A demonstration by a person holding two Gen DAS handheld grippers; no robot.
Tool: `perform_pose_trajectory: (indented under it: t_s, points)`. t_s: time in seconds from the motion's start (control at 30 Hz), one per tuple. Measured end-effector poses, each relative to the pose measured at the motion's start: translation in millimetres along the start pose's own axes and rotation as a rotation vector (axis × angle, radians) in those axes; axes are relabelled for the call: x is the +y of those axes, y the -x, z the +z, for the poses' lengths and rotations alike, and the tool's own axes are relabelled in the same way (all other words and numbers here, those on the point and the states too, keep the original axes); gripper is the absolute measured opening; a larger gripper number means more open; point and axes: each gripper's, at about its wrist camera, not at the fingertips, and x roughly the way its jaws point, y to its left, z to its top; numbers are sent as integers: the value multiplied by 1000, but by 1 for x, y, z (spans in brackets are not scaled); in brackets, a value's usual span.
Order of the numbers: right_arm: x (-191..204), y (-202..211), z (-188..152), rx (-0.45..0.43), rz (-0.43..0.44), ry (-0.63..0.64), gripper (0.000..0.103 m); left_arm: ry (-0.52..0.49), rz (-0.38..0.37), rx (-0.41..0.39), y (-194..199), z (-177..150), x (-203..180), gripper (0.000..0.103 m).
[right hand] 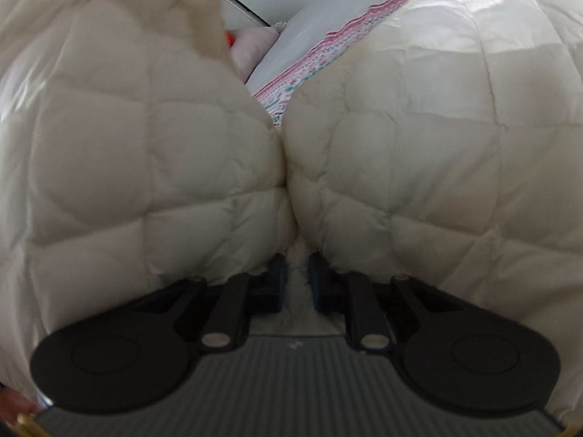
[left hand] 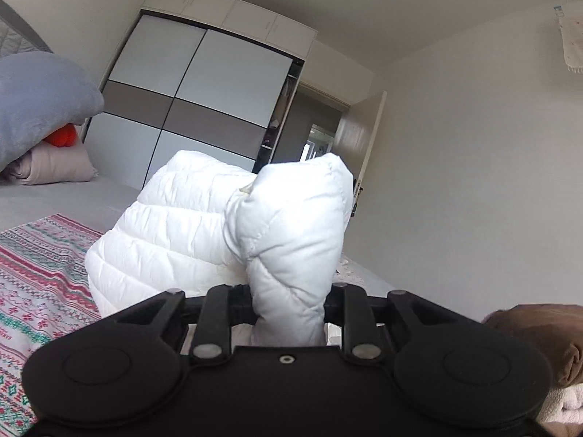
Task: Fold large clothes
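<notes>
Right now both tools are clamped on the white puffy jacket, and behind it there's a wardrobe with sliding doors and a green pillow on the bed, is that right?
Not quite: the pillow is pale blue-grey, not green, as the left wrist view shows. The rest holds: the left tool and right tool are both clamped on the white puffy jacket, with the sliding-door wardrobe behind it.

Left fingers [left hand: 240, 300] behind jacket [left hand: 291, 225]

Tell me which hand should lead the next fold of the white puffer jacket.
Probably left. The left tongs hold a jacket end raised above the bed, free to carry over. The right tongs are buried in the jacket's bulk, better suited to anchoring.
</notes>
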Motion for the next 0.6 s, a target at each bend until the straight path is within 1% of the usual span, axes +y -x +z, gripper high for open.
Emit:
perform_pose_trajectory:
  t_s: [0.1, 0.13, 0.17, 0.2, 0.23, 0.27, 0.3, 0.33, 0.4, 0.43, 0.47, 0.53, 0.57, 0.6]
  points:
    - [-13, 17, 13, 31, 46, -111, 13, -40, -3, -3, -10, -1, -5, 24]
    - [-18, 26, 18, 39, 62, -150, 16, -38, -5, 1, -12, -1, -5, 24]
    - [-22, 38, 23, 28, 72, -176, 18, -37, -8, 5, -14, -2, -5, 25]
    - [-24, 53, 27, 3, 74, -180, 25, -45, -14, 11, -15, -4, -8, 25]
    - [-25, 70, 31, -31, 65, -165, 28, -56, -20, 16, -17, -5, -10, 25]
    - [-24, 88, 36, -73, 44, -139, 29, -67, -28, 25, -19, -6, -12, 25]
    - [-24, 105, 39, -116, 19, -111, 35, -78, -37, 33, -23, -7, -13, 25]
    - [-26, 122, 42, -160, -9, -92, 37, -94, -45, 42, -26, -9, -14, 25]
    - [-32, 154, 44, -240, -101, -69, 37, -135, -62, 60, -31, -14, -21, 26]
    - [-38, 165, 45, -264, -150, -63, 37, -151, -72, 69, -34, -17, -25, 26]
    - [-45, 176, 45, -269, -197, -62, 37, -165, -82, 82, -38, -20, -29, 27]
    - [-60, 186, 43, -249, -270, -93, 37, -195, -108, 114, -45, -28, -38, 27]
    - [-69, 186, 42, -228, -285, -116, 37, -211, -123, 133, -49, -32, -42, 28]
    - [-80, 187, 37, -200, -277, -141, 37, -230, -141, 157, -53, -37, -47, 28]
